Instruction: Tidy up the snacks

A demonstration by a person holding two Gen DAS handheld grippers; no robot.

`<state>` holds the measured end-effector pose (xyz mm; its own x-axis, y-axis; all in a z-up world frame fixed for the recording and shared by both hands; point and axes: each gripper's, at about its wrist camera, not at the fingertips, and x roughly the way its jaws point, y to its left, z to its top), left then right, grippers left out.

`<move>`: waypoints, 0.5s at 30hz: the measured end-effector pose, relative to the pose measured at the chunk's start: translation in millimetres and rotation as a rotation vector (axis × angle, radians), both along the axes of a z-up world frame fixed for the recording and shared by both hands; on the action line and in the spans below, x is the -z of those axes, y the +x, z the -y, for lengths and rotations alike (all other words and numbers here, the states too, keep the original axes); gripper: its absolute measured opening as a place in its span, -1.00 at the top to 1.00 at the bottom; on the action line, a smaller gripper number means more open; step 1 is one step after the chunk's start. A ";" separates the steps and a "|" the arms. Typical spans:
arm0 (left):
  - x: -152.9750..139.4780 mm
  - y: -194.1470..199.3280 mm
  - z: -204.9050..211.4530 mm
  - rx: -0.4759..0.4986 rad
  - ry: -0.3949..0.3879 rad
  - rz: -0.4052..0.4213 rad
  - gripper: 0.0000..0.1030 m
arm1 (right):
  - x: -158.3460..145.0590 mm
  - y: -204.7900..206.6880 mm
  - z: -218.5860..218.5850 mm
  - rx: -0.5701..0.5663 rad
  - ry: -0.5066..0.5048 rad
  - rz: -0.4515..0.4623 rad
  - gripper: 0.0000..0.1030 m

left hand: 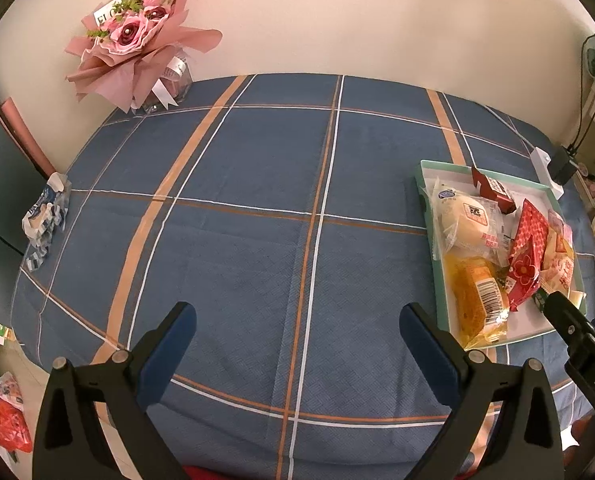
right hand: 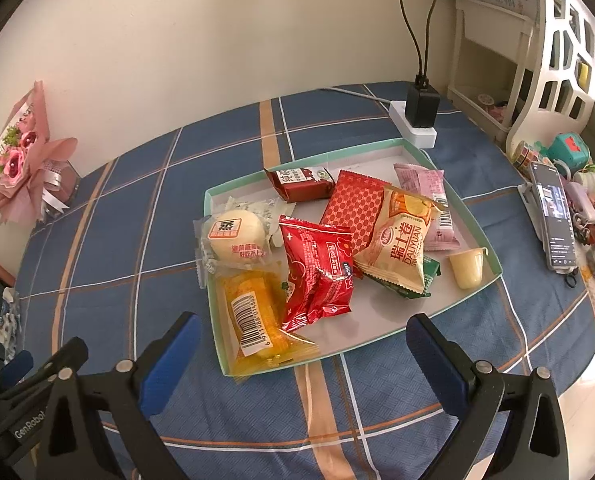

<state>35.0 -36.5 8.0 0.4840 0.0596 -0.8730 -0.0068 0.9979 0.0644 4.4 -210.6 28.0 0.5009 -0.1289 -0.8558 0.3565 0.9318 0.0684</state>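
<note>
A shallow green-rimmed tray (right hand: 397, 147) on the blue plaid table holds several snacks: a steamed bun pack (right hand: 235, 240), a yellow cake pack (right hand: 253, 320), a red cracker pack (right hand: 317, 276), a Swiss roll pack (right hand: 401, 248), a red patterned pack (right hand: 355, 208), a dark red bar (right hand: 301, 182), a pink pack (right hand: 429, 204) and a jelly cup (right hand: 467, 268). My right gripper (right hand: 303, 356) is open and empty just in front of the tray. My left gripper (left hand: 297, 340) is open and empty over bare cloth, left of the tray (left hand: 427, 200).
A pink bouquet (left hand: 137, 40) stands at the far left corner. A crumpled blue-white wrapper (left hand: 45, 216) lies at the left edge. A power strip with a charger (right hand: 417, 116) sits behind the tray. A phone (right hand: 555, 220) and small clutter lie to the right.
</note>
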 end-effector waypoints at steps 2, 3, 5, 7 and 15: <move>0.3 0.2 -0.6 -0.004 -0.001 -0.002 -0.97 | 0.1 0.0 -0.1 0.000 0.000 0.000 -1.00; 0.3 0.7 -1.6 -0.002 -0.001 -0.003 -0.97 | 0.2 -0.1 -0.2 0.000 0.000 0.000 -1.00; 0.3 0.7 -1.7 -0.003 -0.002 -0.004 -0.97 | 0.3 0.0 -0.2 0.000 0.000 0.000 -1.00; 0.0 0.8 -2.2 -0.002 -0.003 -0.004 -0.97 | 0.3 0.0 -0.3 0.001 0.000 0.000 -1.00; 0.3 0.9 -2.9 -0.008 -0.006 -0.007 -0.97 | 1.0 0.0 -0.4 0.001 0.000 -0.001 -1.00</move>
<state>35.9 -33.6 7.7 0.4777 0.0578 -0.8766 -0.0142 0.9982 0.0580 4.3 -210.2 26.9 0.4998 -0.1296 -0.8564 0.3573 0.9316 0.0675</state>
